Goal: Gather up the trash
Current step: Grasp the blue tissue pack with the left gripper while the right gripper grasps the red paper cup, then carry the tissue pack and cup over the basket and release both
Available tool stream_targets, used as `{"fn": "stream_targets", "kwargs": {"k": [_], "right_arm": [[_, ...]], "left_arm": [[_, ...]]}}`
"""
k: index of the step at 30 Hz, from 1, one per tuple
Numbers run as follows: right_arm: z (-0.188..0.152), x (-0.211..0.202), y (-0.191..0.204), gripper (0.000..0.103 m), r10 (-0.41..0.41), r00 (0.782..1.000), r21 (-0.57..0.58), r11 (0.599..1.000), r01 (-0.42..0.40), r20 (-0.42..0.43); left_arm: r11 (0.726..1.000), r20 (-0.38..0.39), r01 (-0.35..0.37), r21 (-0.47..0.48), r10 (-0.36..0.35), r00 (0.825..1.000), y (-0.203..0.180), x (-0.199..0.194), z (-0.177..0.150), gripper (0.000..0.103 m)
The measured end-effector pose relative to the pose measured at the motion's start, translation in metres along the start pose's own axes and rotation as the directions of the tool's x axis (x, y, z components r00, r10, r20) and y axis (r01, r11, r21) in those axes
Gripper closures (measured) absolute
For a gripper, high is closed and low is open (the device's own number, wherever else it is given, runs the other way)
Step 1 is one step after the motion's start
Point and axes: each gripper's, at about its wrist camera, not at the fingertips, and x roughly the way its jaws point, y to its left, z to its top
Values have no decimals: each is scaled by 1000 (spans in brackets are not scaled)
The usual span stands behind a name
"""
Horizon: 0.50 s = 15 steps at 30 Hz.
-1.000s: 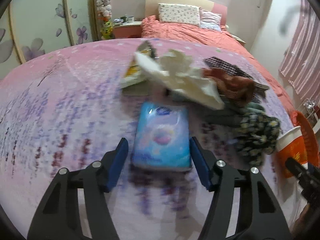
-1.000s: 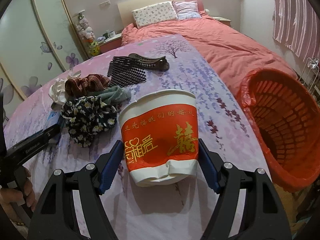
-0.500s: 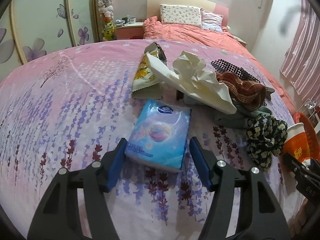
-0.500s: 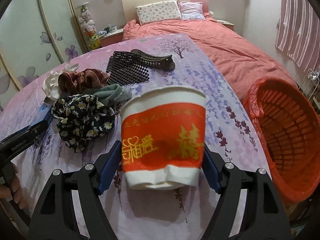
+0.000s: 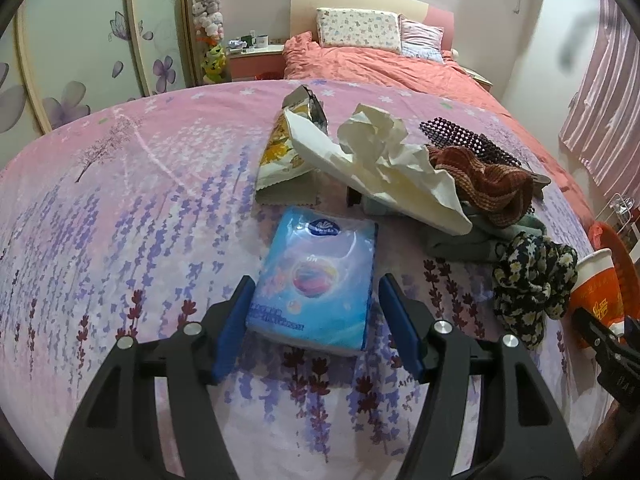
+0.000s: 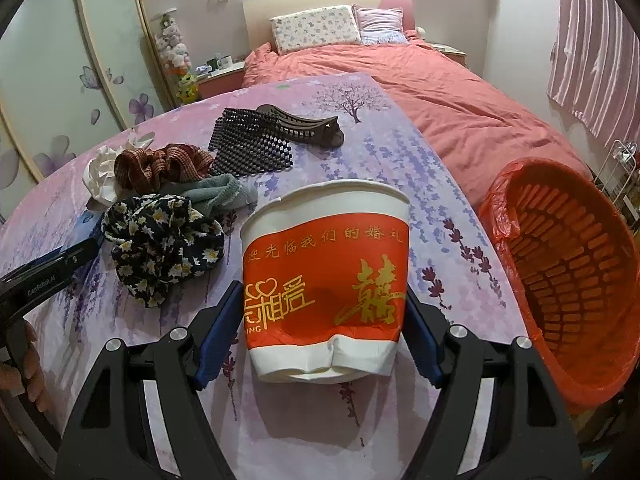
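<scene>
Comparing with a second ago, my left gripper [image 5: 316,312] has steadied, spread around the tissue pack [image 5: 316,276] without pinching. My right gripper [image 6: 324,320] still pinches the paper cup [image 6: 324,280], now tilted upright; I judge the orange bin [image 6: 568,280] to its right comes next.

Paper cup [image 6: 326,280]: matt white paper with a red printed band and gold lettering, base dented.
Tissue pack [image 5: 316,276]: glossy blue plastic film, smooth, faint glare.
Crumpled tissue [image 5: 384,160]: soft matt white paper, heavily creased.
Snack wrapper [image 5: 288,148], at 10 o'clock of the tissue: shiny foil-lined plastic, torn open.
Scrunchies: floral [image 6: 160,240] and rust-striped [image 6: 160,166], gathered cloth.
Beaded mat [image 6: 252,146]: dark, glossy, bumpy.
Tablecloth [image 5: 120,208]: smooth printed fabric.
Waste basket [image 6: 572,280]: orange slotted plastic, thin glossy red bag liner.
Gripper fingers [image 5: 234,320]: blue matt pads, black plastic arms, bright metal screws.
</scene>
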Motion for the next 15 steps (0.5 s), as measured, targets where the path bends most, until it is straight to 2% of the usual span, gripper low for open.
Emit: {"fn": "stream_targets", "kwargs": {"k": [2, 4, 9, 15], "right_arm": [[0, 0, -1, 29, 2, 1000, 0, 1000, -2, 0], [0, -1, -1, 30, 8, 1000, 0, 1000, -8, 1], [-1, -8, -4, 31, 37, 999, 7, 999, -37, 18], [2, -24, -6, 31, 51, 997, 16, 999, -52, 55]], "left_arm": [[1000, 0, 0, 4, 0, 1000, -2, 1, 1, 40], [1000, 1, 0, 11, 0, 1000, -3, 1, 1, 50], [1000, 10, 16, 11, -16, 1000, 1, -2, 2, 52], [1000, 49, 1, 25, -2, 999, 1, -16, -5, 53]]}}
